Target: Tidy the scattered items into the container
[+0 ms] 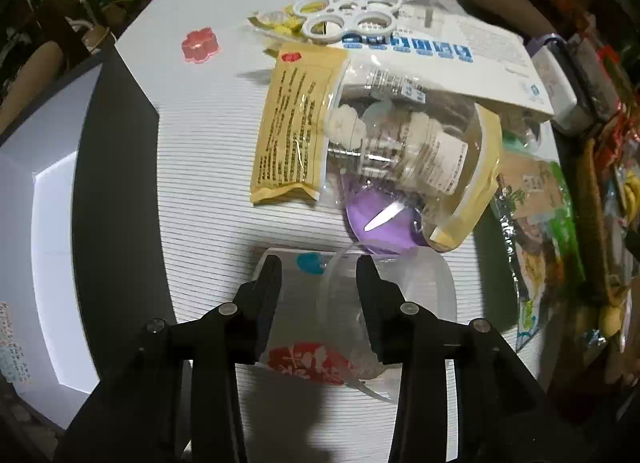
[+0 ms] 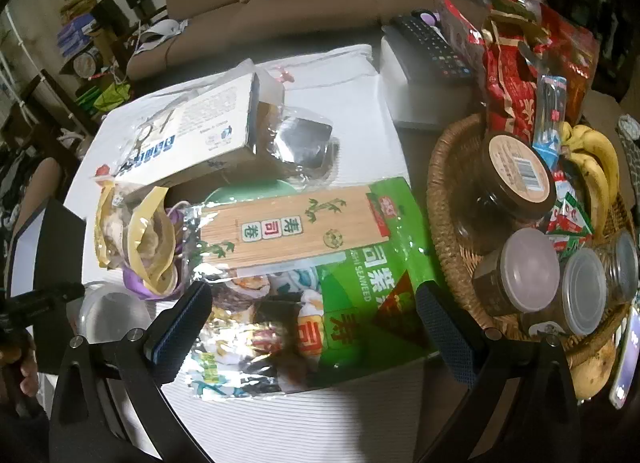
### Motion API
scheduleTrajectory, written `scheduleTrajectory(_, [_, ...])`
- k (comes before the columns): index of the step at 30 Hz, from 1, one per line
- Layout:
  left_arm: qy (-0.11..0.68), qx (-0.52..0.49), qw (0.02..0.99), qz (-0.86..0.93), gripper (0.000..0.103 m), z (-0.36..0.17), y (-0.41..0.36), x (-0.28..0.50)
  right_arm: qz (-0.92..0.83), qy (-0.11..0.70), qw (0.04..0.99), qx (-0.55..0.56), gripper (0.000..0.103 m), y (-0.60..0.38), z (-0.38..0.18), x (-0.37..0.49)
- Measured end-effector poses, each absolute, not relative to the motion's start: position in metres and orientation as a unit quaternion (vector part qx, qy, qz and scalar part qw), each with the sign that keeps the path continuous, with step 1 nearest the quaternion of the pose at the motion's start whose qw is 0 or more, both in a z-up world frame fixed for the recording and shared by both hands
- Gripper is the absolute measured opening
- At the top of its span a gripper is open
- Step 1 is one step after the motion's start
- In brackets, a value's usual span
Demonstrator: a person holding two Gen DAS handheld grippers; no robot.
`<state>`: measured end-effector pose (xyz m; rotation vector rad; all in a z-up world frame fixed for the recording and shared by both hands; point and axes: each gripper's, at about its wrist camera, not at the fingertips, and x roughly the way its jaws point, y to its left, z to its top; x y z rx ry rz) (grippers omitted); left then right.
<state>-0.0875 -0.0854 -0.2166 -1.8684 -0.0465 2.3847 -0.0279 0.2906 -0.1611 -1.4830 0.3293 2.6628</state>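
1. L gripper point(image 1: 318, 263) points down at a clear plastic bag w/ red print point(image 1: 312, 359) on the white ribbed mat point(image 1: 208, 183); fingers part-spread either side of it, pads not pressing
2. R gripper point(image 2: 316, 311) fingers spread wide over the green seaweed pack point(image 2: 360, 287), nothing pinched
3. White container point(image 1: 52, 255) sits at the mat's left edge

"SUSHI SEAWEED" — green seaweed packet point(image 2: 360, 283)

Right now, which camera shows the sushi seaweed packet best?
The right wrist view: the sushi seaweed packet fills the centre, its label and bamboo mat readable. The left wrist view catches only its crinkled edge at the far right, distorted.
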Motion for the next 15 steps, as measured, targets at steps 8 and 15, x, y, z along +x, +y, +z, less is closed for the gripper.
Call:
scheduleTrajectory(8, [0.032,-0.626,0.040,0.778,0.006,-0.226,-0.072,-0.086,0.866,0.100,0.037,-0.489,0.103,0.293,-0.164,-0.029])
scheduleTrajectory(15, [-0.014,-0.606,0.091,0.790,0.003,-0.194,-0.076,-0.078,0.867,0.102,0.044,-0.485,0.103,0.298,-0.166,-0.030])
